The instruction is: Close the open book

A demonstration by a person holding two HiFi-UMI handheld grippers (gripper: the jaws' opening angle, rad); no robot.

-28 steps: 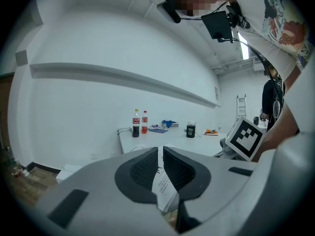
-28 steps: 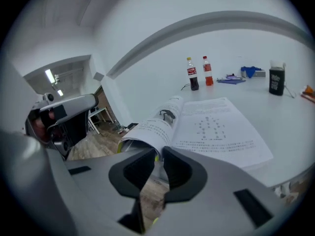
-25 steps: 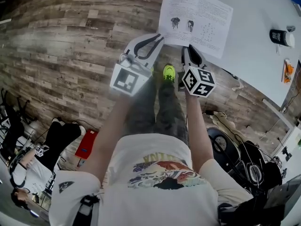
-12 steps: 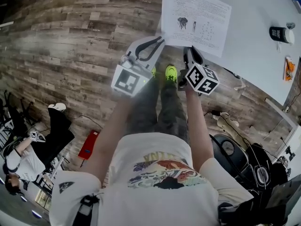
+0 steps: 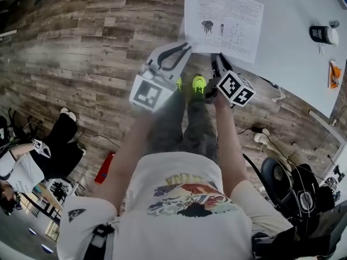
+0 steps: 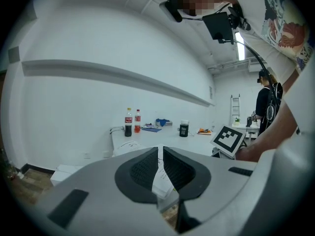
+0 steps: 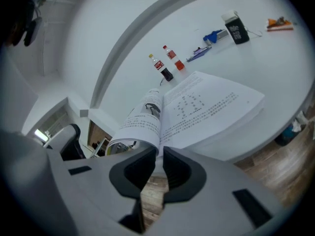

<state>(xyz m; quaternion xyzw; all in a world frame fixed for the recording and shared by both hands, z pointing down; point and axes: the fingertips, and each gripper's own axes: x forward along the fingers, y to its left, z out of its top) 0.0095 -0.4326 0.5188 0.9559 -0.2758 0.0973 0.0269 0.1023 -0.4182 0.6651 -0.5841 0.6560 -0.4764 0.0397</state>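
where the white table [image 5: 293, 42] comes to its near edge, the open book [image 5: 223, 20] lies with its printed pages up, its lower left part reaching past the edge over the floor. the left gripper [image 5: 183, 46] reaches up to the book's lower left corner. its own view shows the jaws pressed nearly together on a thin printed leaf, and the paper runs straight down the slit between the pads [image 6: 142, 171]. the right gripper [image 5: 216, 57] meets the book's bottom edge near the spine, its jaws pinched on that edge with only a sliver of gap. in the right gripper view the left-hand pages curl upward into a roll, while the right-hand pages lie flat on the table. farther back on the table stand a dark cola bottle [image 7: 165, 73] and a red one [image 7: 176, 62], side by side, and a black cup [image 5: 324, 34] sits well apart from the book. below the grippers is wooden floor [image 5: 81, 53] — a neon-yellow shoe [image 5: 198, 83] shows between them.
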